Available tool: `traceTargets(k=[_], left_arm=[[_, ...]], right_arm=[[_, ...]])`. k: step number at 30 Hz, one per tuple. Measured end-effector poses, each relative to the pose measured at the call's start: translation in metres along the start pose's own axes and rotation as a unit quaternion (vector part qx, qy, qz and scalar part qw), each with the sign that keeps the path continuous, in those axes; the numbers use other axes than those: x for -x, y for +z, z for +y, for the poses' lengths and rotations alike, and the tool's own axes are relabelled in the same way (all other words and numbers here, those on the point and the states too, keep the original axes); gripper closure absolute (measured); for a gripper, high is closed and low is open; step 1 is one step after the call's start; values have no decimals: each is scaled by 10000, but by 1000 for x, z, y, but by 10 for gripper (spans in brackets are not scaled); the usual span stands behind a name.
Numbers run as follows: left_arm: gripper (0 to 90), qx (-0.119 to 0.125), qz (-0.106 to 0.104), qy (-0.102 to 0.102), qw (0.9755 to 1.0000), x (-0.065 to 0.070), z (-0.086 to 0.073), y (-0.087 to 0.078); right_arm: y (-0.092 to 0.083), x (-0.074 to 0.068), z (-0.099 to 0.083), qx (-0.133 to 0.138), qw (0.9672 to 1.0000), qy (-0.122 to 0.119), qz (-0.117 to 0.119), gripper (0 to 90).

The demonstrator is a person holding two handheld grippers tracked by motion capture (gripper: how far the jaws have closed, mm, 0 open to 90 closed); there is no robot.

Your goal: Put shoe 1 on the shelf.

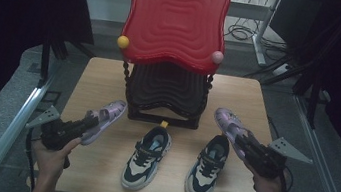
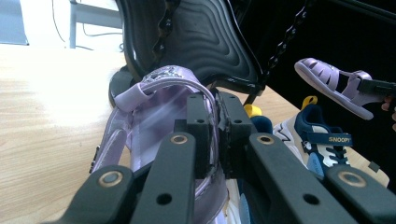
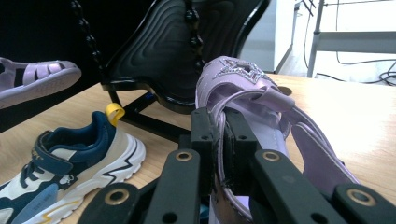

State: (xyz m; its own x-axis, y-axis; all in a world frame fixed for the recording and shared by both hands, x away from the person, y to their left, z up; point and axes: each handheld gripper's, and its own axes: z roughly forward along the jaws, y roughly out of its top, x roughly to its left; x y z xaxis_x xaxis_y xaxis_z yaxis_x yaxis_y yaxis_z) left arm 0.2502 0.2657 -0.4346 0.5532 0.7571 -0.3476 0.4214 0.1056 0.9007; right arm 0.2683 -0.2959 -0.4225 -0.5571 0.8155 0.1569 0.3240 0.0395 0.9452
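Observation:
Each of my grippers holds one purple sandal. My left gripper [image 1: 85, 123] [image 2: 217, 128] is shut on the side wall of the left purple sandal [image 1: 105, 117] [image 2: 144, 126], held just above the table at the left. My right gripper [image 1: 242, 139] [image 3: 219, 140] is shut on the side wall of the right purple sandal [image 1: 228, 122] [image 3: 261, 107], lifted clear of the table at the right. The right sandal [image 2: 331, 84] hangs in the air in the left gripper view, and the left sandal [image 3: 32, 79] in the right gripper view.
Two navy-and-white sneakers [image 1: 147, 156] [image 1: 209, 167] lie between the grippers near the front edge of the wooden table [image 1: 100, 76]. Behind them stands a two-tier rack with a black lower shelf [image 1: 167, 88] and a red upper tray [image 1: 177, 16].

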Motion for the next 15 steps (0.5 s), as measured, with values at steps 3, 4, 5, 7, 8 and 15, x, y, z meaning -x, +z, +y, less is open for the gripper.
traceTargets(k=[3,4,5,7,8,15], left_arm=[[843,23,-36,4,10000,1,0,0],[843,30,-41,1,10000,2,0,0],[843,35,-49,-3,10000,2,0,0],[843,32,-42,11,10000,2,0,1],[843,38,-39,13,10000,3,0,1],[843,59,-87,40,9999,6,0,4]], right_arm=[[0,-5,3,10,9999,-76,79,843],[1,-6,3,23,9999,-85,106,843],[1,-7,4,39,9999,-73,124,843],[2,-9,4,36,9998,-98,158,843],[2,-10,4,34,9998,-106,183,843],[6,-17,6,45,9994,-193,285,842]])
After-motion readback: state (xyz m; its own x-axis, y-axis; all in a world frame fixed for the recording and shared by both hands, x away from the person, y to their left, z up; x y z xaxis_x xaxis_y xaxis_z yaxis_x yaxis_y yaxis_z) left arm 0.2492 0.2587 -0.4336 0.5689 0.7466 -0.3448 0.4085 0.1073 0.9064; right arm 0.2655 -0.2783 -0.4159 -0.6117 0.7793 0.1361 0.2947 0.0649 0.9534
